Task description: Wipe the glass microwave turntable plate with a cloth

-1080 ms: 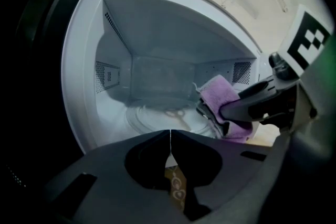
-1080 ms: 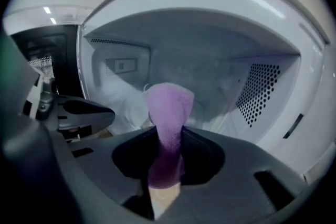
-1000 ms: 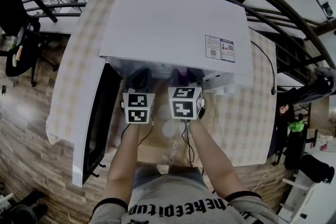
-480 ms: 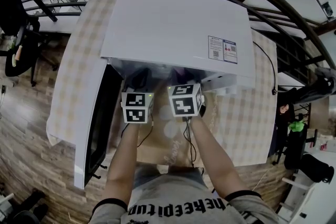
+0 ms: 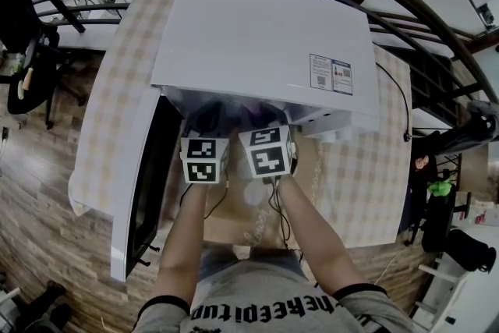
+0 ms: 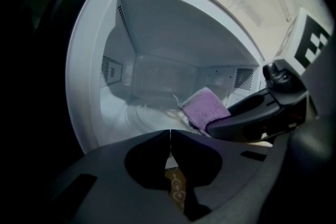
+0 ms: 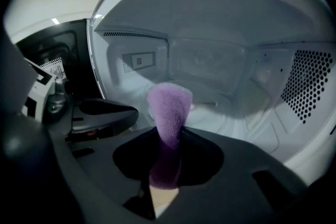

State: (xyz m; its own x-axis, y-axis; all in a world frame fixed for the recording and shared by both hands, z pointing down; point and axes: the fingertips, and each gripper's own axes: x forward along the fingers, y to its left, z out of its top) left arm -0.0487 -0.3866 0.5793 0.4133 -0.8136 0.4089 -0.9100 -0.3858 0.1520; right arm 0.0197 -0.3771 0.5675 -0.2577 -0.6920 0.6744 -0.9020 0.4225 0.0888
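The right gripper (image 7: 167, 140) clamps the purple cloth (image 7: 169, 106) over the glass plate (image 6: 140, 113) inside the microwave (image 5: 257, 27). The left gripper (image 6: 169, 138), jaws together and empty, sits just left. A checked table (image 5: 117, 90) lies beneath.

Upside-down letters, partly readable as "keepitup", are printed on the shirt (image 5: 257, 306); the stickers (image 5: 328, 75) on the microwave (image 5: 249, 27) cannot be read.

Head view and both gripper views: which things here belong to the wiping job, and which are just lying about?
Job in hand:
- purple cloth, clamped in the right gripper
- glass turntable plate
- microwave, with its door open
- left gripper, shut on nothing

Lying about:
- checked tablecloth
- black cable
- black chair
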